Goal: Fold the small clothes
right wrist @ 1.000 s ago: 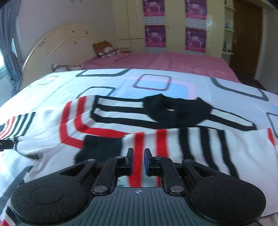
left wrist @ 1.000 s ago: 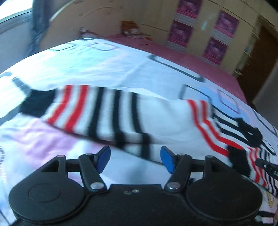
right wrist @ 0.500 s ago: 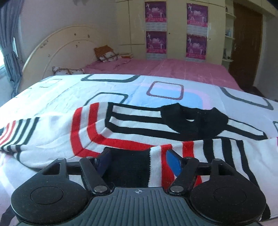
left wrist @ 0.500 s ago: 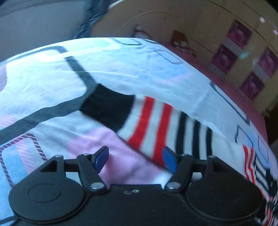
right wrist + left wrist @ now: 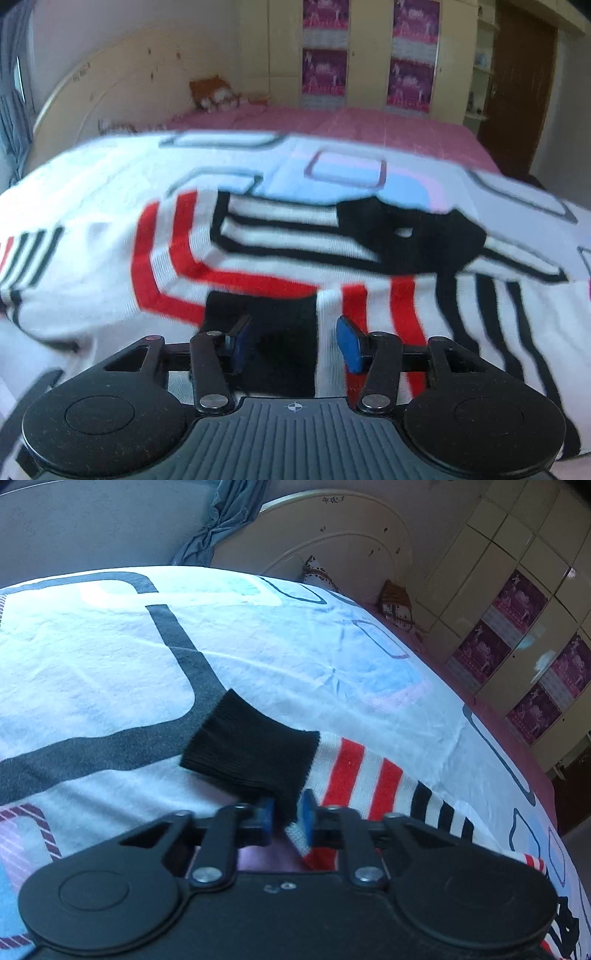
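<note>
A small white sweater point(image 5: 258, 254) with red and black stripes and a black collar lies flat on the patterned bedsheet point(image 5: 92, 657). In the left wrist view one sleeve point(image 5: 369, 771) stretches out, ending in a black cuff point(image 5: 247, 753). My left gripper point(image 5: 285, 818) is shut on the near edge of that cuff. In the right wrist view the other sleeve lies folded across the body, its black cuff point(image 5: 273, 317) just ahead of my right gripper point(image 5: 295, 347), which is open above it and holds nothing.
The white sheet with grey and blue squares covers the near bed. A pink bedspread point(image 5: 332, 122) lies beyond it. A cream headboard point(image 5: 332, 546), cushions point(image 5: 397, 605) and wardrobe doors with purple posters point(image 5: 325, 70) stand behind.
My left gripper moved along the sleeve to its black cuff and shut on it. My right gripper opened, let go of the other sleeve and drew back slightly.
</note>
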